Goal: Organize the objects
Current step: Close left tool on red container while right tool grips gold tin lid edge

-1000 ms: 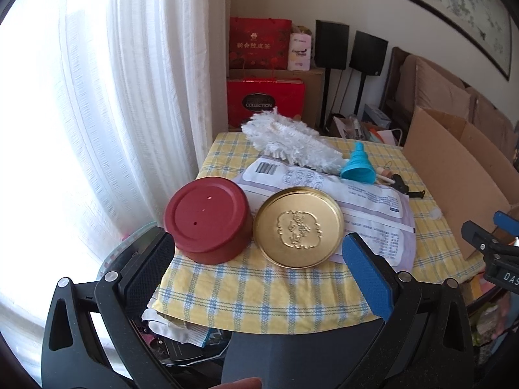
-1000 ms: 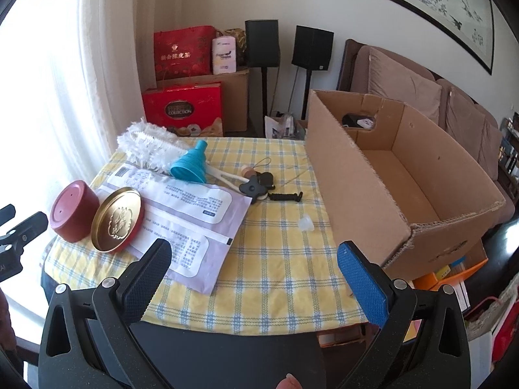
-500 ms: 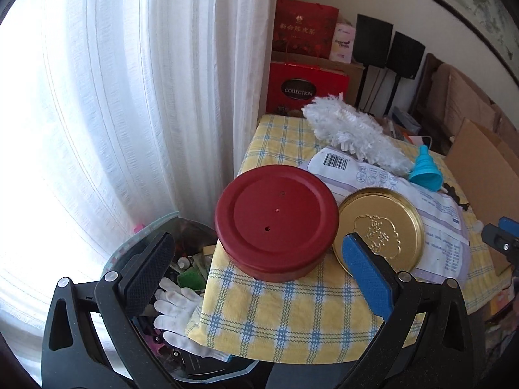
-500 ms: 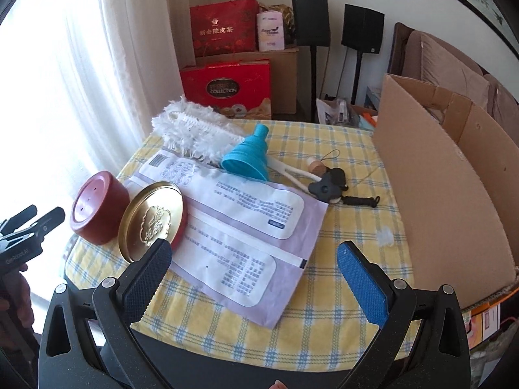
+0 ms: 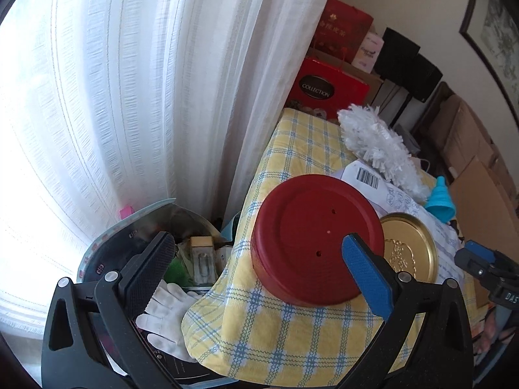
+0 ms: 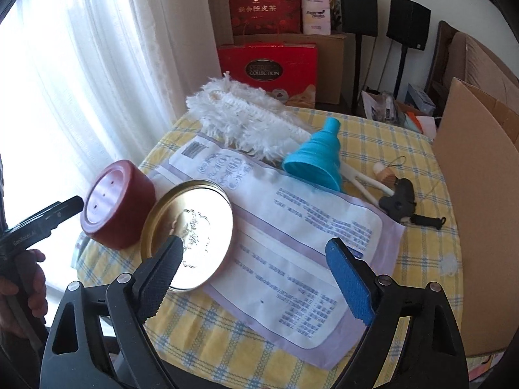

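Note:
A round red tin (image 5: 311,236) sits at the table's left corner on the yellow checked cloth (image 5: 292,334); it also shows in the right wrist view (image 6: 118,204). A gold lid (image 6: 191,233) leans beside it. My left gripper (image 5: 259,269) is open, its blue finger in front of the tin's right side and its black finger off the table edge. My right gripper (image 6: 253,275) is open above a white and lilac pouch (image 6: 301,227), near the gold lid. A blue funnel (image 6: 316,159), a white duster (image 6: 246,120) and a black tool (image 6: 400,199) lie further back.
An open cardboard box (image 6: 483,194) stands at the table's right. A bin of clutter (image 5: 191,259) and a white glove (image 5: 168,314) sit on the floor left of the table by the curtain (image 5: 146,97). Red gift boxes (image 6: 269,68) stand behind.
My left gripper has swung left and closer to the red tin, past the table's corner. My right gripper has moved forward and left toward the gold lid and pouch.

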`<action>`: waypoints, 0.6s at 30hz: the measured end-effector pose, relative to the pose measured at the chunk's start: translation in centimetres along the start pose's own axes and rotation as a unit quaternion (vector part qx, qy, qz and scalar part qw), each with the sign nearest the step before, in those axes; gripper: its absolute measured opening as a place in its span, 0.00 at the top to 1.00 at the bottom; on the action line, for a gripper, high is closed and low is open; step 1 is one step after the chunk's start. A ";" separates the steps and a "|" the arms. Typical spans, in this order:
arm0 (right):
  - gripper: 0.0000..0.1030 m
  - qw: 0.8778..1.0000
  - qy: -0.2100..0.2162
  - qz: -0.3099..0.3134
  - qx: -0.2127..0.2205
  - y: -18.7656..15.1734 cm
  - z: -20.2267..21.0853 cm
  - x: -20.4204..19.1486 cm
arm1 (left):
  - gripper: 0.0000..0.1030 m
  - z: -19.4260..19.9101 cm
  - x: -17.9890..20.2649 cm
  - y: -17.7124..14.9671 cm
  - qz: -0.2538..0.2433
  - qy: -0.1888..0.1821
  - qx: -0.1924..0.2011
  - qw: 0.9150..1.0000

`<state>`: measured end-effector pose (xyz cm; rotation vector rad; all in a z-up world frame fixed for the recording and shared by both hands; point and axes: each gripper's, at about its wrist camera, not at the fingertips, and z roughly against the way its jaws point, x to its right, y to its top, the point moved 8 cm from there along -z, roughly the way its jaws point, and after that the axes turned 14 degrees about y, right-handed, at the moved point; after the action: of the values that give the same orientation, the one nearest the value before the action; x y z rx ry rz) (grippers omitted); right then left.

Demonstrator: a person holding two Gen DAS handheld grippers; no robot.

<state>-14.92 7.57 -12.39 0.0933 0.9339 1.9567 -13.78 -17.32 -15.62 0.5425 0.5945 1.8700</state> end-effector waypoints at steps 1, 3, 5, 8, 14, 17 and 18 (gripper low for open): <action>0.16 1.000 0.010 0.002 0.000 0.4 -0.4 -0.5 | 0.00 -0.2 0.0 0.3 0.002 -0.002 -0.002 1.000; 0.21 1.000 0.027 0.002 -0.002 1.3 -1.2 -1.5 | 0.00 -0.7 -0.1 0.7 0.007 -0.008 -0.007 1.000; 0.26 0.999 0.050 0.002 -0.007 2.0 -2.3 -2.4 | 0.02 -1.2 -0.1 0.9 0.013 -0.019 -0.011 1.000; 0.36 0.996 0.085 -0.001 -0.021 2.9 -4.4 -3.9 | 0.10 -2.0 0.0 1.0 0.018 -0.034 -0.024 0.999; 0.60 0.987 0.150 -0.026 -0.060 3.5 -8.4 -6.2 | 0.28 -2.9 0.5 0.5 0.010 -0.044 -0.037 0.998; 0.62 0.984 0.161 -0.029 -0.067 3.4 -9.6 -6.8 | 0.34 -3.1 0.4 0.5 0.011 -0.051 -0.039 0.998; 0.62 0.984 0.163 -0.028 -0.069 3.4 -9.8 -7.0 | 0.36 -3.1 0.3 0.5 0.011 -0.055 -0.039 0.998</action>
<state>-17.53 -4.34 -15.05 -0.3395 0.9934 2.0120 -16.17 -17.62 -17.67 0.5984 0.4435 1.8625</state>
